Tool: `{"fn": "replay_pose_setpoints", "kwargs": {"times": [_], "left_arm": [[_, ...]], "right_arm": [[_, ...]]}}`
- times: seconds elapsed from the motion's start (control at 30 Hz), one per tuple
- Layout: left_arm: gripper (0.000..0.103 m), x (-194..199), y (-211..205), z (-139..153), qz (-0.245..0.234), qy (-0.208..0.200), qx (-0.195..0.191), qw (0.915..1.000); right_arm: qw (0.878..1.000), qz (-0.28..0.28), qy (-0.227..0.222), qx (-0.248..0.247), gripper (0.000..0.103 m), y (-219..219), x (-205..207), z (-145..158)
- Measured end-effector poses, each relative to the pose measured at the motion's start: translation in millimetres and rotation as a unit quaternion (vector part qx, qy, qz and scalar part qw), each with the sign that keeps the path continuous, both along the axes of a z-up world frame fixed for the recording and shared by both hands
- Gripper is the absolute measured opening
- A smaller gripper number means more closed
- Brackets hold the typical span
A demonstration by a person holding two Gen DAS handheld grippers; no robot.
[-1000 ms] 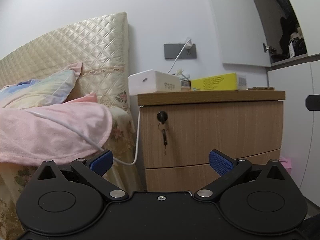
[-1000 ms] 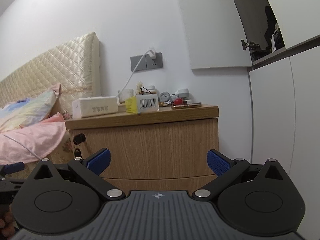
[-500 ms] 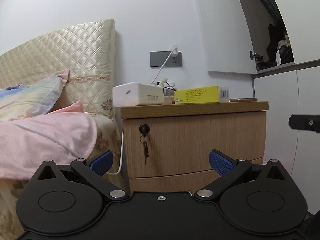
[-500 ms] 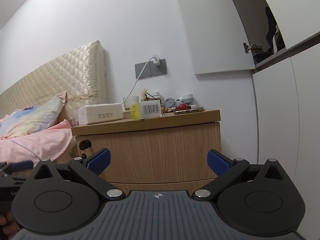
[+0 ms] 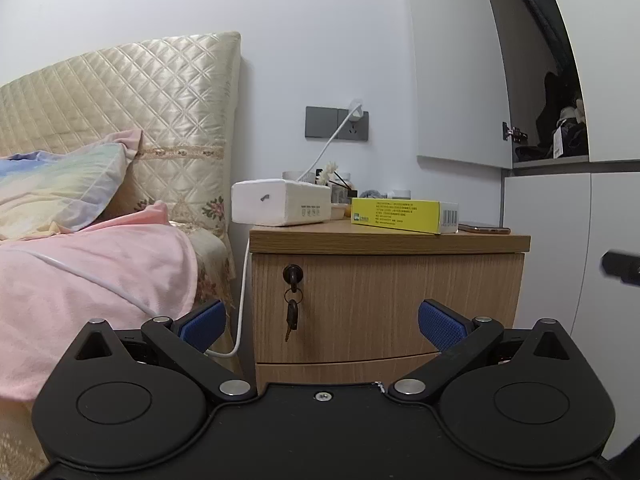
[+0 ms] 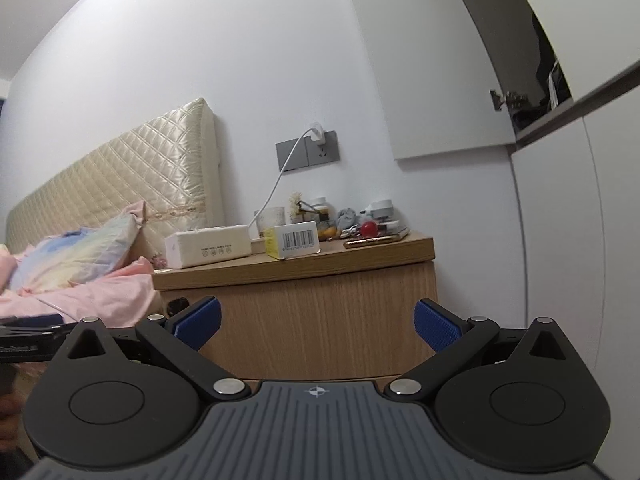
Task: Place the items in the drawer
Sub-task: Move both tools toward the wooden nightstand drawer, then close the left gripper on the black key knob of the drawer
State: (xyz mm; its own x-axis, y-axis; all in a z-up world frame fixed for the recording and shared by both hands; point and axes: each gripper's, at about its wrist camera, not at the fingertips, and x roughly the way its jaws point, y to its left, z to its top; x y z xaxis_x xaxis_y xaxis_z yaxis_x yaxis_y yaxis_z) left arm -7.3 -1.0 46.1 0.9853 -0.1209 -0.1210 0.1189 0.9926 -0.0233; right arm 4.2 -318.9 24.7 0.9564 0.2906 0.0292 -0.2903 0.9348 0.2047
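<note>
A wooden nightstand point(image 5: 384, 304) point(image 6: 320, 320) stands beside the bed, its upper drawer shut with a key point(image 5: 293, 312) hanging in the lock. On top lie a white tissue pack point(image 5: 280, 202) point(image 6: 208, 246), a yellow box point(image 5: 400, 216) point(image 6: 294, 239) and a phone point(image 5: 484, 228) point(image 6: 376, 241). My left gripper point(image 5: 322, 326) is open and empty, some way in front of the drawer. My right gripper point(image 6: 316, 326) is open and empty, also short of the nightstand.
A bed with a pink blanket point(image 5: 92, 280) and a quilted headboard point(image 5: 140, 112) lies to the left. A white charging cable point(image 5: 242, 300) hangs by the nightstand's left side. White wardrobe doors point(image 5: 568, 248) stand to the right. Small clutter point(image 6: 352, 220) sits at the nightstand's back.
Both grippers have pulled back and shifted, so the nightstand looks smaller and farther. The right view has tilted. Jaws stay open; no item has moved.
</note>
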Motion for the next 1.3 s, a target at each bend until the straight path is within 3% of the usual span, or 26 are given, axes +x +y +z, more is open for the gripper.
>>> {"fn": "replay_pose_setpoints", "kwargs": {"times": [0.13, 0.3, 0.43, 0.63, 0.8, 1.1, 1.3], "left_arm": [[0.102, 9.7, 3.8, 10.4, -0.007, 0.008, -0.017, 0.9998], [0.102, 24.5, 2.6, 14.0, 0.013, 0.011, 0.009, 0.9998], [0.102, 35.4, 5.2, 13.2, 0.009, 0.009, 0.007, 0.9999], [0.102, 68.0, 5.8, 4.7, 0.005, 0.021, 0.017, 0.9996], [0.102, 99.2, 10.7, -14.6, -0.002, 0.027, 0.012, 0.9996], [0.102, 151.7, 23.6, -45.7, -0.005, 0.05, 0.032, 0.9982], [0.102, 173.4, 31.4, -50.5, -0.022, 0.052, 0.016, 0.9983]], "right_arm": [[1.0, -0.005, 0.02, 0.009, 0.103, -10.5, 2.7, 7.6], [0.999, -0.011, 0.045, 0.021, 0.103, -23.6, 6.0, 17.0], [0.997, -0.015, 0.065, 0.031, 0.103, -34.2, 8.6, 24.6], [0.991, -0.023, 0.118, 0.066, 0.103, -50.3, 49.2, 8.5], [0.994, -0.025, 0.101, -0.041, 0.103, -41.1, 76.6, 15.7], [0.996, 0.017, 0.063, -0.066, 0.103, -39.9, 128.3, 0.1], [0.995, 0.045, 0.038, -0.083, 0.103, -39.2, 162.8, -10.4]]}}
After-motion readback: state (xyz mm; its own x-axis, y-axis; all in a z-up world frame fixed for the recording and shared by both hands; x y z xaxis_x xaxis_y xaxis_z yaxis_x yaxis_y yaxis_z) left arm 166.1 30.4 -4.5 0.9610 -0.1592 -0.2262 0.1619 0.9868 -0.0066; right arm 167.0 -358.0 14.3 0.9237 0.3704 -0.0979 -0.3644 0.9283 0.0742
